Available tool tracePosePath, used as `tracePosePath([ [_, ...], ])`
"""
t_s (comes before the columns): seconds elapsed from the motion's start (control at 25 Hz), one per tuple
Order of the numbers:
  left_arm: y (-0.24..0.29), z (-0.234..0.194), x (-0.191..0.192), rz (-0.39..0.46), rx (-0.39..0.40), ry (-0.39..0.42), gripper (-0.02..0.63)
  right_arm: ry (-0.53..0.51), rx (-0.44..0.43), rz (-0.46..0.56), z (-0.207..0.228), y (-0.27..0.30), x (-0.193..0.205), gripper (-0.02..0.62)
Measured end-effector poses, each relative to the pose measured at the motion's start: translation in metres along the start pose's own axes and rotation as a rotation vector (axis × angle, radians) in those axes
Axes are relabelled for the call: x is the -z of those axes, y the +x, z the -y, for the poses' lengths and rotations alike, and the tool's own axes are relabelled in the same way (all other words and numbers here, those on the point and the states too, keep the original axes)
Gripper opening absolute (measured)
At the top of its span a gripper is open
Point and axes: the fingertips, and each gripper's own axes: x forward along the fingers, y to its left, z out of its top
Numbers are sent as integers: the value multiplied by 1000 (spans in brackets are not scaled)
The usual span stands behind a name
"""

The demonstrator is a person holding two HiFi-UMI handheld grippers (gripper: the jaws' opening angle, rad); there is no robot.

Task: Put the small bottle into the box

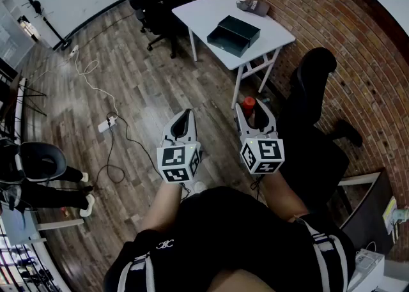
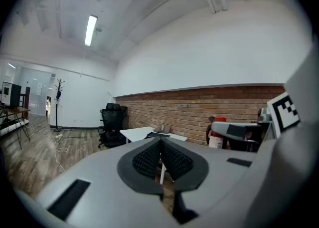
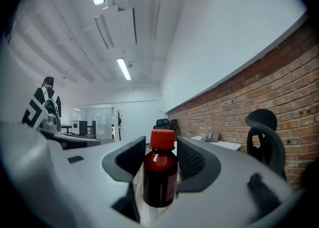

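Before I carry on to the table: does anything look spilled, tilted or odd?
Nothing stands out. The small bottle sits upright and capped in the right gripper; the box lies open on the table.

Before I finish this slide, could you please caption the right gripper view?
Right gripper holds the red-capped brown small bottle upright between its jaws, beside a brick wall.

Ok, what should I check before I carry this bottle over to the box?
1. Bottle gripped by right gripper: ok, upright between the jaws.
2. Cap on: ok.
3. Box open: ok, no lid on it, on the table.
4. Box empty: cannot tell, its inside is dark from here.
5. Left gripper free: ok, shut on nothing.
6. Box within reach: not ok, the table stands well ahead.
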Motion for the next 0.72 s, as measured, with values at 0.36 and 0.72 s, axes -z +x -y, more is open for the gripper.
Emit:
tracePosePath([
  [0.36,-7,-9,-5,15,7,-7,13,-32,0,-10,-17,1,1,202],
  [0.72,2,-15,-2,15,18,-7,14,-3,8,-14,-18,14,4,202],
])
